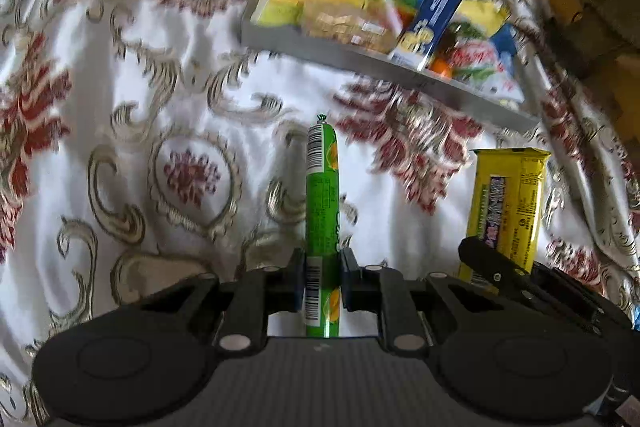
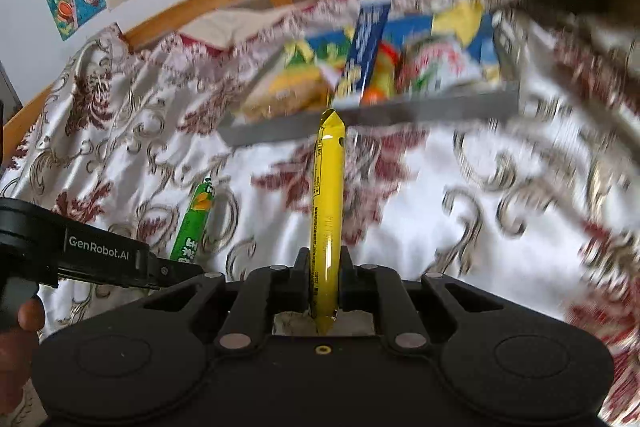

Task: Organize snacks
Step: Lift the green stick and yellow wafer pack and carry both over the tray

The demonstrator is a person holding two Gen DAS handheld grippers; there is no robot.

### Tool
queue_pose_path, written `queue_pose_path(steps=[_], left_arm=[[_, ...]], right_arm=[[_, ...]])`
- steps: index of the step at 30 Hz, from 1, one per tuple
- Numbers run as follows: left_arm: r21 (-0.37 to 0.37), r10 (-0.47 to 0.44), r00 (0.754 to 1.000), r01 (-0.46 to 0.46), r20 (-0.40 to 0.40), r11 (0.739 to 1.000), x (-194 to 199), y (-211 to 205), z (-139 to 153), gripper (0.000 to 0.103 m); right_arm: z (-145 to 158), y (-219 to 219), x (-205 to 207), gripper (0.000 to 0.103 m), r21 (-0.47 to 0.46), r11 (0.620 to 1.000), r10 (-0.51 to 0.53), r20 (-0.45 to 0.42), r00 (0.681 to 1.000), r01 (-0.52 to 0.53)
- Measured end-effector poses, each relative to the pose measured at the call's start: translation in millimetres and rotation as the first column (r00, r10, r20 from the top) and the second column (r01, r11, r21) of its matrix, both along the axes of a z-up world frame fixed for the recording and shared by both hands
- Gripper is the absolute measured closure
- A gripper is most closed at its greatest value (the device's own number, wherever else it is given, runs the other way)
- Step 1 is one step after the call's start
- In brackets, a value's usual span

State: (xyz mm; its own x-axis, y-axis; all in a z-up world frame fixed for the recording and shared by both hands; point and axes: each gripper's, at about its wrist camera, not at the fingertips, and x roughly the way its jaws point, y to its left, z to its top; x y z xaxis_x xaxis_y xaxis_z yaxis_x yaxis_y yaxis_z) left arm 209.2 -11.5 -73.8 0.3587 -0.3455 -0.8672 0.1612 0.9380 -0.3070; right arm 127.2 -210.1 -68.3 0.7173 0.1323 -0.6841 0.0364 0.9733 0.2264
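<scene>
- Green wrapper first: your left gripper (image 1: 322,283) is clamped on a green sausage stick (image 1: 322,211), pinched near its lower end, with most of its length pointing away from you towards the far side.
- Your right gripper (image 2: 325,283) is likewise closed on a yellow snack packet (image 2: 329,211). It is held edge-on in the right wrist view; the left wrist view shows its broad printed face (image 1: 505,211) at the near right.
- Both items are lifted off the patterned cloth (image 1: 168,75), and neither touches the grey tray (image 1: 400,69).
- The tray lies far and slightly right of both grippers. It already holds several snacks: a blue packet (image 1: 434,15), a clear-wrapped biscuit pack (image 1: 344,27), a white-and-green bag (image 1: 480,61) and yellow-and-blue packaging behind them.
- Assessment: the task looks well advanced. No loose snack is visible on the cloth in either view, though motion blur limits that finding.
- Outstanding: the two held items are not yet in the tray. The right half looks crowded, so the left end (image 1: 276,7) appears to offer more room.
</scene>
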Motion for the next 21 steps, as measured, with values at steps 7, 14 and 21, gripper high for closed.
queue_pose_path(steps=[7, 14, 21], left_arm=[[-0.023, -0.005, 0.994, 0.008, 0.112, 1.0, 11, -10, 20, 0.085], [-0.078, 0.025, 0.981, -0.01, 0.193, 0.997, 43, -20, 40, 0.085], [-0.061, 0.028, 0.955, -0.01, 0.294, 0.998, 86, -40, 58, 0.085]], right_arm=[[29, -8, 20, 0.09, -0.058, 0.997, 0.05, 0.062, 0.997, -0.047], [49, -34, 53, 0.09, -0.131, 0.989, 0.094, 0.175, 0.98, -0.072], [45, -69, 101, 0.09, 0.012, 1.0, -0.022, 0.265, 0.964, 0.019]])
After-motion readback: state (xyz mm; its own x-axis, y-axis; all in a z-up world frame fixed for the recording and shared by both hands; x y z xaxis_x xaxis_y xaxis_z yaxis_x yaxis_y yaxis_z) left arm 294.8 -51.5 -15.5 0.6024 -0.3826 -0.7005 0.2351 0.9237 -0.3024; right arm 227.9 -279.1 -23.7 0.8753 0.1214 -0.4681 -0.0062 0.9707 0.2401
